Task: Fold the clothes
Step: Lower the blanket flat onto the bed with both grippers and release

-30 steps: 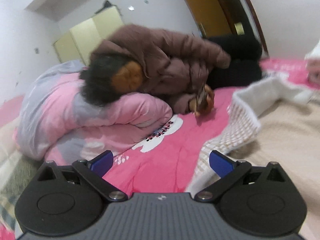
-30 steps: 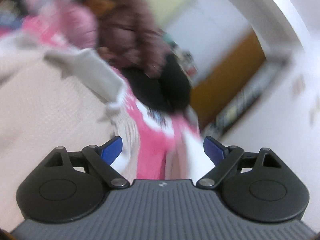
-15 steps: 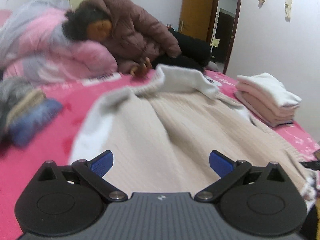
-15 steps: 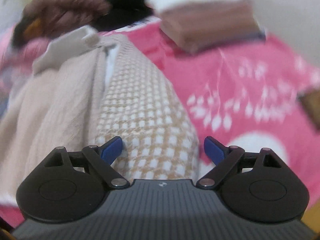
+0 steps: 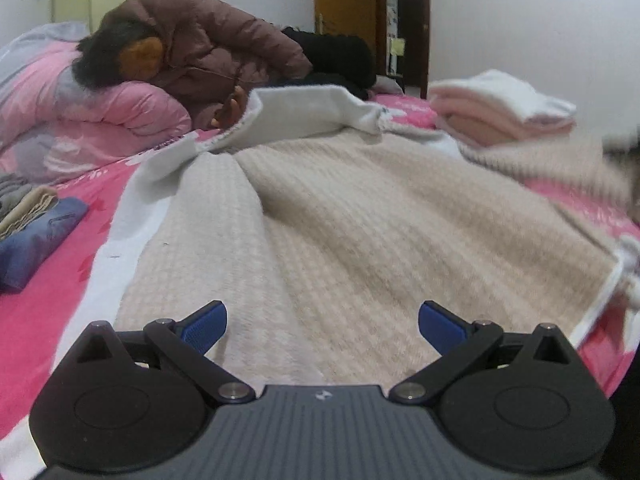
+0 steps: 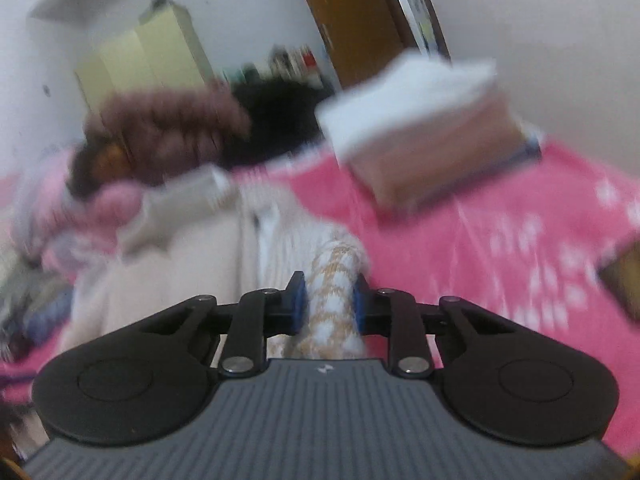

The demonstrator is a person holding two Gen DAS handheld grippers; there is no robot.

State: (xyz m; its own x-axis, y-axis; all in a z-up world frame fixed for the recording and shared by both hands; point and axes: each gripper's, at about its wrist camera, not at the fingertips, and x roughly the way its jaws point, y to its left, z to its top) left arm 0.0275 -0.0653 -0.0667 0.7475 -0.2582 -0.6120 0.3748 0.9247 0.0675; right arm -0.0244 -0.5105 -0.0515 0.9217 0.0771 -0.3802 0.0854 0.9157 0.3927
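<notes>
A beige knit sweater (image 5: 360, 208) with a white collar and white trim lies spread on the pink bed cover (image 5: 48, 280). My left gripper (image 5: 322, 322) hovers open just above the sweater's near part, with only flat fabric below its blue pads. In the blurred right wrist view, my right gripper (image 6: 330, 300) is closing its jaws. A bunched roll of the sweater's checked beige-and-white knit (image 6: 336, 264) sits between the pads, and they press on it. The rest of the sweater trails off to the left of it.
A person in a brown puffer jacket (image 5: 208, 48) lies at the far side, head on a rolled pink quilt (image 5: 80, 128). A stack of folded white and pink clothes (image 5: 500, 108) sits at the far right. Folded blue and grey garments (image 5: 36, 232) lie at the left.
The left view has swung from the quilt and person onto the sweater and sunk closer to it. The right gripper rolled, came down on the checked knit and closed from wide open onto it.
</notes>
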